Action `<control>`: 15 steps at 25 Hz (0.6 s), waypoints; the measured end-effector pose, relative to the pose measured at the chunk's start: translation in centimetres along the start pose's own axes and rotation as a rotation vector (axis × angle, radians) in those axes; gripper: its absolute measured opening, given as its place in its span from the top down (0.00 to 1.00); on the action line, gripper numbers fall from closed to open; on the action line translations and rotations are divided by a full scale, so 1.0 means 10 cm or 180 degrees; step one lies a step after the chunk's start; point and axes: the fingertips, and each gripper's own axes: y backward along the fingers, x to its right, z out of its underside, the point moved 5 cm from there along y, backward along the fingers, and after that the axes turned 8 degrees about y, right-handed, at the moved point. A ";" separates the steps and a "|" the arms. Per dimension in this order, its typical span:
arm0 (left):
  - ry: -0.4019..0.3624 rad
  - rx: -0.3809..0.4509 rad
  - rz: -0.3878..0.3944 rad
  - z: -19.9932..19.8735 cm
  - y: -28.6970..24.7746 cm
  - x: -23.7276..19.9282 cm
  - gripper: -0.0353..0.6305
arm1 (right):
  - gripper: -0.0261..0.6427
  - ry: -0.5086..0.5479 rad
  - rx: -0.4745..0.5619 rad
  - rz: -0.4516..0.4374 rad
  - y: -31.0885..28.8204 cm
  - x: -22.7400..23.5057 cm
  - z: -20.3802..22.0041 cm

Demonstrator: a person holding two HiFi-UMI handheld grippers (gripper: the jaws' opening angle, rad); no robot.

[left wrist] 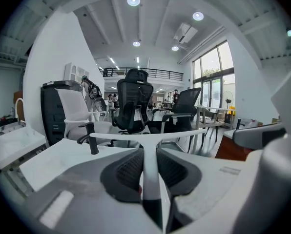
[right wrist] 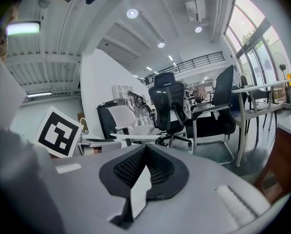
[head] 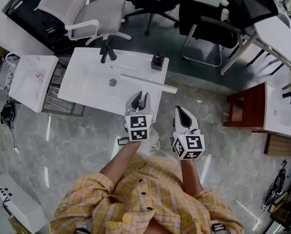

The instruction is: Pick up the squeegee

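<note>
Slippage is the main worry: the left gripper (head: 140, 100) is clamped on the thin handle of the squeegee (head: 150, 82), whose long blade juts crosswise over the front right corner of the washbasin (head: 87, 84), so any tilt could twist it loose and drop it onto the basin. The right gripper (head: 183, 115), jaws together and empty, hangs off the basin's near edge and lends no support, and a careless swing could knock the blade against the basin's rim.

The left tool (left wrist: 149, 165) clamps the white squeegee (left wrist: 135, 139) by its handle, blade crosswise.
</note>
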 end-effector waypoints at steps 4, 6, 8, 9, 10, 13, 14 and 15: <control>0.0053 0.0164 0.0043 -0.13 0.17 0.06 0.82 | 0.96 0.0076 0.0073 -0.0024 0.11 -0.02 -0.14; 0.0021 0.0234 0.0078 -0.19 0.26 0.11 0.82 | 0.96 0.0106 0.0118 -0.0018 0.16 -0.01 -0.19; -0.0003 0.0281 0.0100 -0.23 0.35 0.14 0.82 | 0.96 0.0111 0.0152 -0.0005 0.22 -0.01 -0.23; 0.0004 0.0305 0.0114 -0.25 0.40 0.15 0.82 | 0.96 0.0113 0.0166 0.0000 0.25 -0.01 -0.25; 0.0016 0.0333 0.0130 -0.29 0.44 0.17 0.82 | 0.96 0.0117 0.0181 0.0001 0.27 -0.02 -0.28; 0.0020 0.0428 0.0185 -0.38 0.55 0.20 0.82 | 0.96 0.0126 0.0233 -0.0007 0.33 -0.03 -0.37; 0.0013 0.0455 0.0204 -0.39 0.58 0.22 0.82 | 0.96 0.0125 0.0250 -0.0004 0.36 -0.03 -0.38; 0.0008 0.0478 0.0223 -0.41 0.62 0.24 0.82 | 0.96 0.0118 0.0265 0.0001 0.39 -0.03 -0.40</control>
